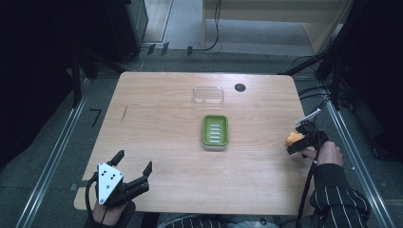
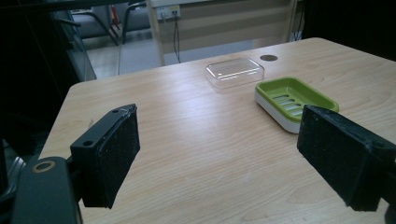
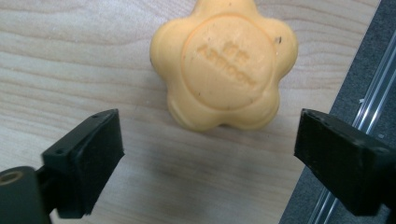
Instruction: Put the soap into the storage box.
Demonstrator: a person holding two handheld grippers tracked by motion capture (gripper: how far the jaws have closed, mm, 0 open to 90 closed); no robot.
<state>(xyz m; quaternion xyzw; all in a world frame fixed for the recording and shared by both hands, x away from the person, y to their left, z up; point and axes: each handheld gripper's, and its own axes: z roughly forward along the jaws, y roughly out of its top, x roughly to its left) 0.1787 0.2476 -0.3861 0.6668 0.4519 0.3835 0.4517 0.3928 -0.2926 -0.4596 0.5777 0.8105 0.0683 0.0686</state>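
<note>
Nearest the lens in the right gripper view, the two black pads point(image 3: 84, 163) of the right gripper point(image 3: 210, 158) stand apart at the lower corners of the frame, wide open with nothing between them. Just beyond their tips, in the upper middle of that frame, lies the orange flower-shaped soap point(image 3: 224, 65), flat on the wooden table point(image 3: 70, 56) with its stamped face up. It is not yet between the pads; the jaws would have to come forward before they could close on it. The soap is lobed and roughly round, so it has no real long axis and can probably be pinched across any pair of lobes. It sits close to the table's edge, which runs down the right side of that frame.

In the high view the soap point(image 1: 293, 138) is at the middle right of the frame, touching or just ahead of the right gripper point(image 1: 304, 142).

The green soap dish point(image 1: 215, 131) sits at the centre of the frame, well apart from the soap and to its left, with a clear lid point(image 1: 208, 95) above it.

The left gripper point(image 1: 135, 167), at the lower left, is far from the soap; its jaws are wide open and empty.
</note>
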